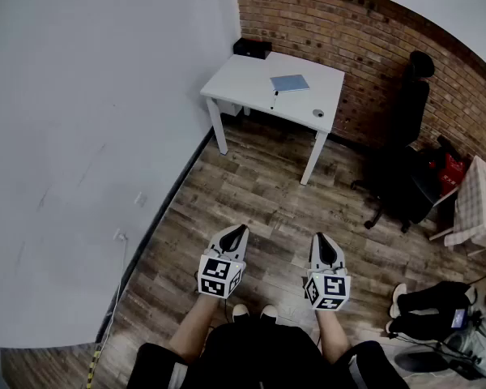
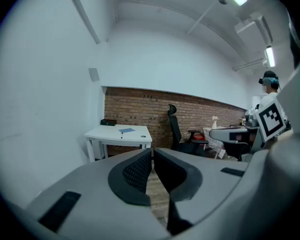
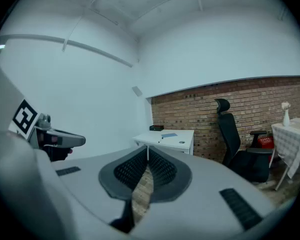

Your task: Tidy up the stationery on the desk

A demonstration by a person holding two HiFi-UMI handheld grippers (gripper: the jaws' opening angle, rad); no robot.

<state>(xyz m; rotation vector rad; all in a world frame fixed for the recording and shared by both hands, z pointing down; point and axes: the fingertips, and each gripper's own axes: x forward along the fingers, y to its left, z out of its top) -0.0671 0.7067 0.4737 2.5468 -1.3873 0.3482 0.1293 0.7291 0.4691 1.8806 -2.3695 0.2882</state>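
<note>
Blue notebook [image 1: 289,83], dark pen [image 1: 274,100] just beside it, on white desk [image 1: 243,79] by brick wall [image 1: 364,39], well apart from both grippers. Left gripper [image 1: 241,228]: fingers clenched together, holding nothing. Right gripper [image 1: 319,237]: fingers likewise pressed together, empty. Both hang above wooden floor [image 1: 259,201]. Left cube [image 1: 219,275], right cube [image 1: 328,290]: black-white square markers.

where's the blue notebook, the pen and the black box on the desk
blue notebook [image 1: 289,83], head view, middle of its cover
pen [image 1: 274,100], head view, middle of its shaft
black box [image 1: 252,48], head view, its top face
</note>
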